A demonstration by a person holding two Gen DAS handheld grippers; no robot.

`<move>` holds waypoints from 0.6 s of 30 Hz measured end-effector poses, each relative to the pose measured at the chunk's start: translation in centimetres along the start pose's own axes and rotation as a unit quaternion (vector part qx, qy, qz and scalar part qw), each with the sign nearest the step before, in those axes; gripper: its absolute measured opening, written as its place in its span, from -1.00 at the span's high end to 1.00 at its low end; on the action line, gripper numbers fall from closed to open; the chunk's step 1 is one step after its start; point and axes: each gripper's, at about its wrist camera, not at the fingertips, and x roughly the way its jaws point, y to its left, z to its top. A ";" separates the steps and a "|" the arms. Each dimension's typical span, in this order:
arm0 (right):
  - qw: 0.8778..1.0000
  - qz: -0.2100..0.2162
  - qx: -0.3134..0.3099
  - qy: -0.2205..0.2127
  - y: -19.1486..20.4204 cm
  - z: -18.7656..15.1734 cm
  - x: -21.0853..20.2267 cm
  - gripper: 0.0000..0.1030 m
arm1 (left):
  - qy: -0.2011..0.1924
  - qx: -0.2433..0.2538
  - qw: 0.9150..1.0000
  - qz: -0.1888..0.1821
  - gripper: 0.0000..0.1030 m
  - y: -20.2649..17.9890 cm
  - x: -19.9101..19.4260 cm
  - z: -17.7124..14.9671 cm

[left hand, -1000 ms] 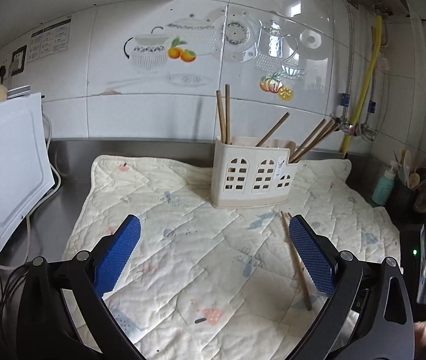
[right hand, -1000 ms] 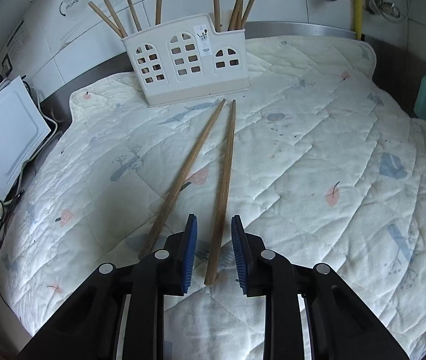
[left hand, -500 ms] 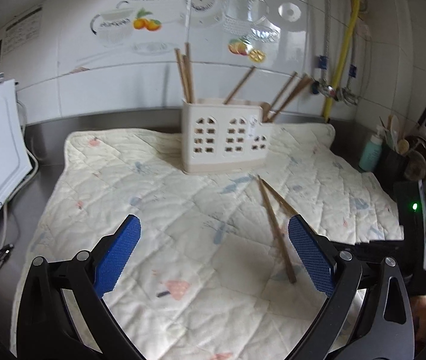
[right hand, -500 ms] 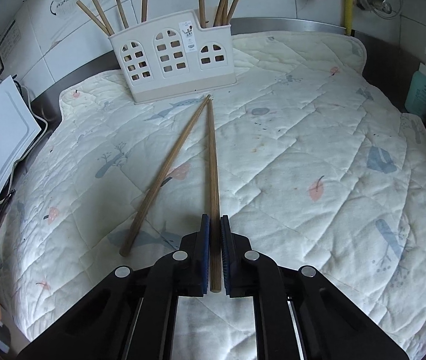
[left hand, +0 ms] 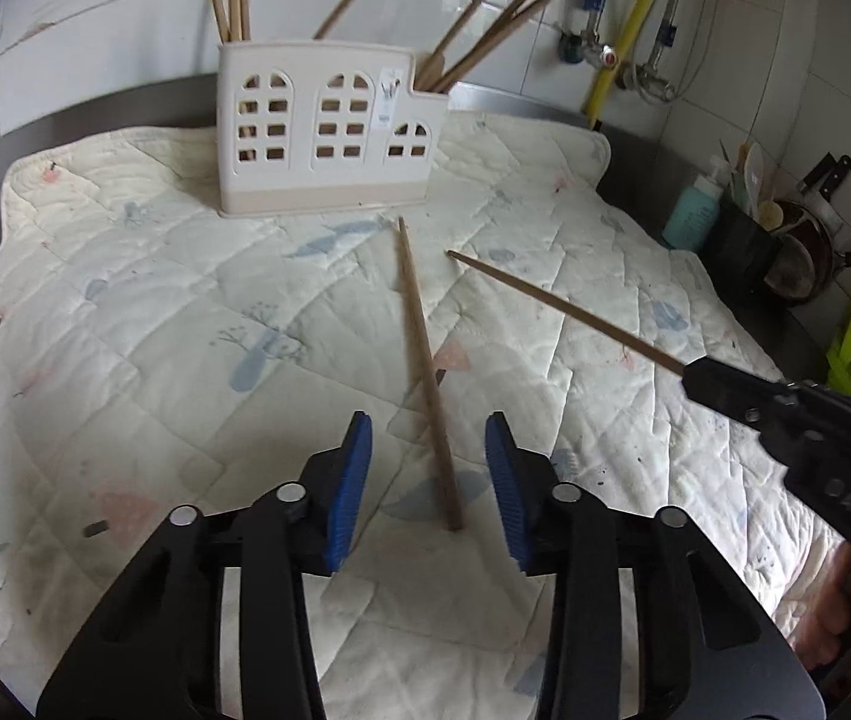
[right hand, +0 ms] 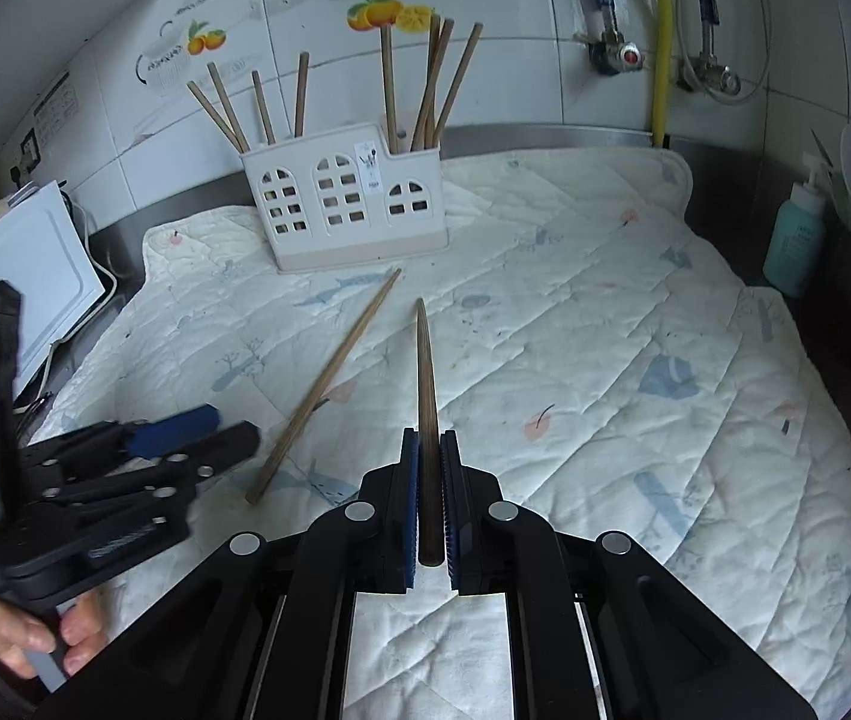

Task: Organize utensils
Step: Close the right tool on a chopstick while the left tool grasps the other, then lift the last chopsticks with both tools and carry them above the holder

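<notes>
Right wrist view: my right gripper [right hand: 428, 498] pinches a slim brown wooden chopstick [right hand: 425, 396] by its thick end, its tapered tip raised above the quilted mat [right hand: 605, 360]. My left gripper [left hand: 428, 480] stands wide apart astride the second chopstick [left hand: 425, 372], lying flat on the mat, pointing toward the white slotted holder [left hand: 329, 132] stocked with matching sticks.

Matt wooden chopsticks [left hand: 425, 372]; smooth plastic holder [left hand: 329, 132]; quilted cloth mat [left hand: 155, 330]; glossy tiles [right hand: 515, 30]; brushed metal counter [right hand: 575, 135].
</notes>
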 end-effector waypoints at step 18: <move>1.000 0.014 -0.005 -0.022 -0.9 0.5 -0.9 0.86 | 0.051 -0.054 0.997 -0.032 0.75 0.5 4.1 0.8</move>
